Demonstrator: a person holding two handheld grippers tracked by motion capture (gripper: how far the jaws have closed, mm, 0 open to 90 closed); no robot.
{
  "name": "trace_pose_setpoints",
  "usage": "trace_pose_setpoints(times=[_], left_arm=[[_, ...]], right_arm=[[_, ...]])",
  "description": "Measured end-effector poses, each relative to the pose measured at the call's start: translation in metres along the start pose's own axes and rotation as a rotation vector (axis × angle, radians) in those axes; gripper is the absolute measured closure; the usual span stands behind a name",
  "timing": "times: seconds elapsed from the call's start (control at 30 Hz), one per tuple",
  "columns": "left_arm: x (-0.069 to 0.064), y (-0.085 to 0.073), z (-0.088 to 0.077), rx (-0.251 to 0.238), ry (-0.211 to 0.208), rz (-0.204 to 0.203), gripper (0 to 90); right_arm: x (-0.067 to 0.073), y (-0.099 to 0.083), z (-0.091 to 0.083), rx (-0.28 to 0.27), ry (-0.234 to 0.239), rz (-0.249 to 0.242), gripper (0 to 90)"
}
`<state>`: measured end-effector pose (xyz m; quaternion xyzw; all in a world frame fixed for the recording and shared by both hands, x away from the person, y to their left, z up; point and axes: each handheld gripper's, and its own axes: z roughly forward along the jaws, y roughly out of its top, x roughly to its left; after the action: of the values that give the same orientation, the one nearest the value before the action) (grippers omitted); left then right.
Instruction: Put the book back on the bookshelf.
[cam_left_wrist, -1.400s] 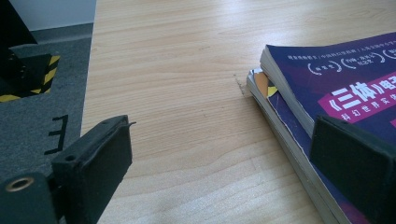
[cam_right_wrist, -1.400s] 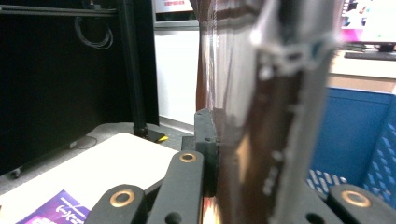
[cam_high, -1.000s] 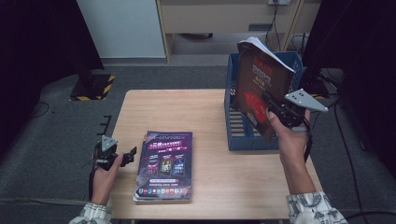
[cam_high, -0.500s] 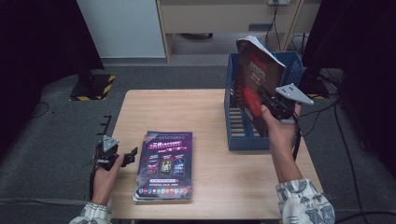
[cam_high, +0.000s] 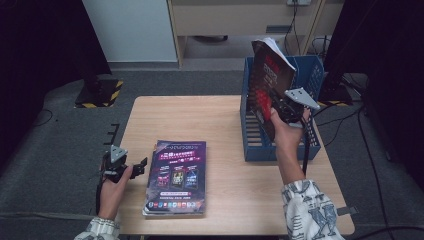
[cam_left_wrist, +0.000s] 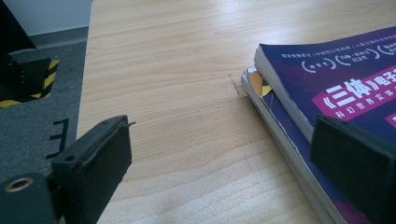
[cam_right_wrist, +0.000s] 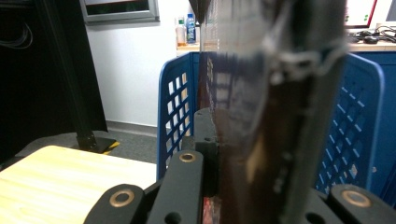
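- The right tool (cam_high: 281, 106) was clamped on a dark-covered book (cam_high: 269, 82) – held upright, tilted a little, over the blue crate (cam_high: 280, 150) at the table's (cam_high: 200, 115) far right side.
- In the right gripper view the book (cam_right_wrist: 271, 107) stood pinched between the jaws, blocking most of what lay ahead; the crate's perforated walls (cam_right_wrist: 175, 116) showed on either side of it.
- The left tool (cam_high: 125, 167) hung at the table's near left edge, jaws spread wide and holding nothing.
- Just to its right lay a stack of purple-covered books (cam_high: 177, 177), flat on the table – in the left gripper view the stack's corner (cam_left_wrist: 299, 93) sat beside the right-hand jaw, bare wood (cam_left_wrist: 177, 93) between the jaws.
- Grey floor (cam_high: 60, 150) lay beyond the left tool's outer side.
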<state>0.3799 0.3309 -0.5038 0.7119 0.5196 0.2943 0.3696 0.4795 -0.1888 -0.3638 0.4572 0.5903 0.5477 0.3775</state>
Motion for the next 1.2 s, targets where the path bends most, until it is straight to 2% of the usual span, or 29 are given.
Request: trace_pose_setpoints(times=[0.57,0.87,0.97,1.2], left_arm=[[-0.002,0.000,0.001,0.008,-0.001,0.016,5.4],[-0.003,0.001,0.002,0.010,0.001,0.028,5.5],[-0.003,0.001,0.002,0.011,0.002,0.027,5.5],[-0.002,0.001,0.002,0.014,0.004,0.031,5.5]], right_arm=[[0.009,-0.027,0.017,0.009,-0.010,-0.031,86.4],[0.011,-0.043,0.020,0.021,-0.005,-0.031,86.4],[0.013,-0.044,0.021,0.031,-0.003,-0.052,86.3],[0.014,-0.051,0.018,0.054,0.003,-0.051,86.3]])
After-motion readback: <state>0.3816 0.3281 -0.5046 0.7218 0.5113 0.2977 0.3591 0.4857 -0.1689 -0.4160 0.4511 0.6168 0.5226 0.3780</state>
